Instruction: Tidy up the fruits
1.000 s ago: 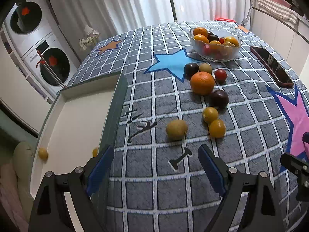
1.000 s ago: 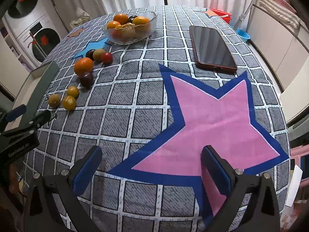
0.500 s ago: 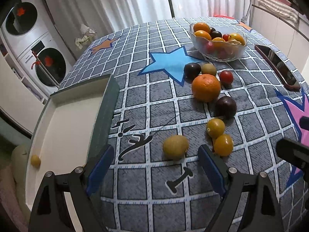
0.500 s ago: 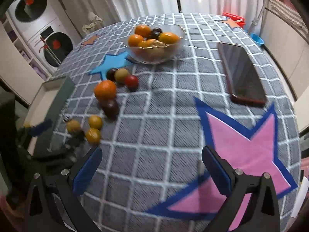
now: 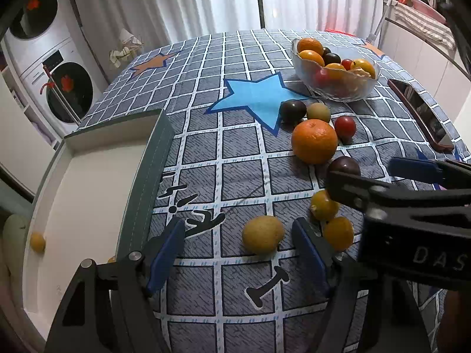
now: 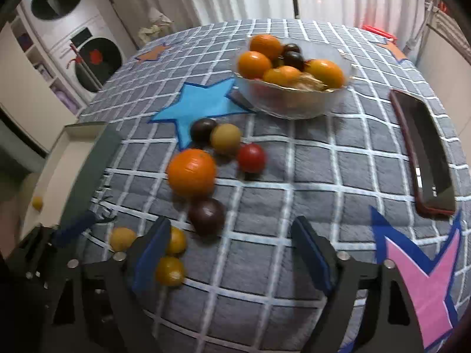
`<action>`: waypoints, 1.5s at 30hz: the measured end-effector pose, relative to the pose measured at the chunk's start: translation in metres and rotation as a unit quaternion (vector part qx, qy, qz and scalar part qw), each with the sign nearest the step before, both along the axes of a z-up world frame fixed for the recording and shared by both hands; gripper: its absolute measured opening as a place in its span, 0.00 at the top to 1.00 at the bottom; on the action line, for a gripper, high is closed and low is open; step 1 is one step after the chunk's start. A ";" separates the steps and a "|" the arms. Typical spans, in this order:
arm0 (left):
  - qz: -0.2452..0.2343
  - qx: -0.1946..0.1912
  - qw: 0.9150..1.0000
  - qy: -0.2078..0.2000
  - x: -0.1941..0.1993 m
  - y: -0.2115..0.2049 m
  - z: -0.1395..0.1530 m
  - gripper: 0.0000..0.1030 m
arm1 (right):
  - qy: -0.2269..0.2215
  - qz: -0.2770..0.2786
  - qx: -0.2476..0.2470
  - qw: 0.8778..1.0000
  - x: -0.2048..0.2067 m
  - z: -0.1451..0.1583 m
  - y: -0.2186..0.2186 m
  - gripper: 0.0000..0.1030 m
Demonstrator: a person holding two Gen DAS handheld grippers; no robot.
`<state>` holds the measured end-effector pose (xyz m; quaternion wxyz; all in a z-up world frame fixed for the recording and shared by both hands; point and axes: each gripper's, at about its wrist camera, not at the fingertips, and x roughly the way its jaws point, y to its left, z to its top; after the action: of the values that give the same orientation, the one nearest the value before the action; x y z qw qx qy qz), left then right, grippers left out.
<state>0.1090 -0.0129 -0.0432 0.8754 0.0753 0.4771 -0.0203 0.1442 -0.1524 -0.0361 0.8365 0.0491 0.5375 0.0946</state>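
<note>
1. Working from the left edge, I took the large orange (image 5: pixel 314 141) as my landmark. Far to its left lay the open box (image 5: pixel 88 194), presumably the sorting destination, since one small yellow fruit (image 5: pixel 37 241) already sat against its left wall. A second fruit near the box's inner wall was mostly hidden behind my left gripper (image 5: pixel 238 253).
2. My left gripper hung wide open and empty, its fingers straddling the yellow-green fruit (image 5: pixel 263 234) below and left of the orange. I judged that fruit the next pick, because it sat nearest the box.
3. Just right of it, below the orange, two small yellow tomatoes (image 5: pixel 323 209) lay close together, partly covered by the right gripper's body in the left wrist view.
4. My right gripper (image 6: pixel 232 253) was also spread wide, holding nothing, low over the cloth with the dark plum (image 6: pixel 206 216) just ahead of its fingers and directly below the orange. The right wrist view was blurred, so I could not tell whether it touched the cloth.
5. Above the orange sat a dark fruit (image 5: pixel 293 111), a greenish one (image 5: pixel 318 112) and a red tomato (image 5: pixel 345 126).
6. Farther up and right stood the glass bowl (image 5: pixel 347 91), full of fruit; its lower contents were indistinct through the glass. The phone (image 5: pixel 421 111) lay at the right edge.
</note>
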 end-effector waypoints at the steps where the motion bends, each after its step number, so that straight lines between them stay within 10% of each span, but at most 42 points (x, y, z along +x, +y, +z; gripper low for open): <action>1: 0.000 0.000 1.000 -0.001 0.000 0.000 0.000 0.25 | -0.001 0.001 0.001 1.000 0.000 0.001 0.002 0.30; 8: -0.011 -0.037 0.999 0.006 -0.003 -0.002 0.001 0.56 | 0.000 0.020 0.016 1.000 -0.005 0.009 0.004 0.77; 12: -0.014 -0.046 0.999 0.005 -0.005 -0.004 0.001 0.65 | -0.014 0.023 0.009 1.000 -0.014 0.014 -0.004 0.75; 16: -0.002 -0.050 0.999 0.004 -0.004 -0.001 0.001 0.65 | -0.003 0.031 0.009 0.999 -0.017 0.010 -0.009 0.46; 25: -0.009 -0.049 0.999 0.004 -0.003 0.002 0.002 0.65 | -0.005 0.030 0.031 0.999 -0.005 0.002 0.002 0.47; 27: -0.009 -0.051 0.999 0.004 -0.003 0.003 0.002 0.64 | 0.003 0.026 0.047 0.999 -0.003 0.001 0.001 0.73; 45: 0.010 -0.065 0.998 -0.005 -0.035 0.013 0.013 0.71 | -0.010 -0.009 0.072 0.997 -0.065 0.020 -0.051 0.72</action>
<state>0.0741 0.0005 -0.0301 0.8809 0.0134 0.4713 -0.0417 0.0789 -0.2036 -0.0159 0.8369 0.1127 0.5206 0.1260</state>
